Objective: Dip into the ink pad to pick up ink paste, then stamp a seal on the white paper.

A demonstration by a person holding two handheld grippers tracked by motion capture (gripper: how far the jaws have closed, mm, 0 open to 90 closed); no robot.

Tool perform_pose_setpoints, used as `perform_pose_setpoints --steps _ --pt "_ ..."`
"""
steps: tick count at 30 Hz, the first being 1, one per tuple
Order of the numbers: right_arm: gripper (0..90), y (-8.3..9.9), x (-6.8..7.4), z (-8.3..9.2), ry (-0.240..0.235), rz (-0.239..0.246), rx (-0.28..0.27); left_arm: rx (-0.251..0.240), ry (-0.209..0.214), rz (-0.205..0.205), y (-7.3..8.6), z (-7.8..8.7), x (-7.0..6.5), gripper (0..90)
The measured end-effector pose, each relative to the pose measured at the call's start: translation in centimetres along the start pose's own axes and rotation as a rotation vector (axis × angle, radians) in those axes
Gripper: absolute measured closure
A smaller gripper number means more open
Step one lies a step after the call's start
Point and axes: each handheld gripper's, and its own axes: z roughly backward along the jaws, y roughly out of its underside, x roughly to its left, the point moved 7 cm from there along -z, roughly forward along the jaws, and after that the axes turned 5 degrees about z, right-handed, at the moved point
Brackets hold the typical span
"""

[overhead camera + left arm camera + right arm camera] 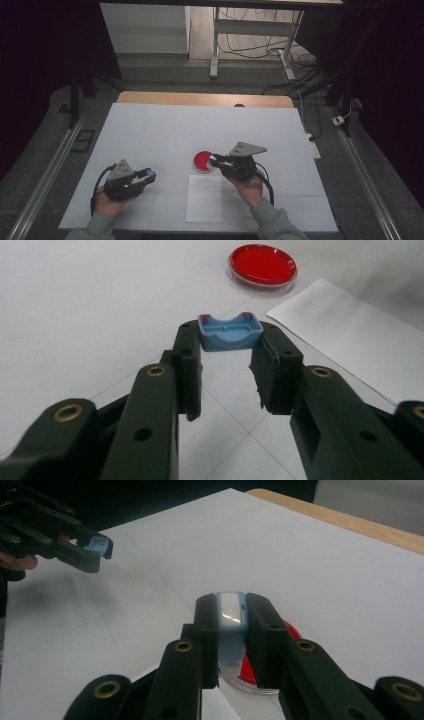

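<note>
My left gripper (pixel 149 174) is shut on a small blue cap (pixel 230 332), pinched between its tips and hollow side up, low over the white table at the front left. The same cap (pixel 96 545) appears in the right gripper view, at the far left. My right gripper (pixel 214 160) is shut on a small white and blue piece (pixel 231 617), held just above the near edge of a round red dish (pixel 202 161). That dish (pixel 262 266) lies flat on the table, partly hidden behind the right jaws.
A white sheet of paper (pixel 204 198) lies on the table in front of the dish, between my two hands. The white table top (pixel 150 130) ends in a wooden edge (pixel 200 98) at the back. Beyond it are floor, cables and a stand.
</note>
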Motion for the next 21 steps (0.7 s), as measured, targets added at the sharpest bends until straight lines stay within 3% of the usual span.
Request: perform_pose_setpoints --steps 21 --pt "75.4 1.1 0.9 0.5 -0.021 0.001 0.024 -0.003 0.002 -0.001 -0.1 0.0 0.0 65.4"
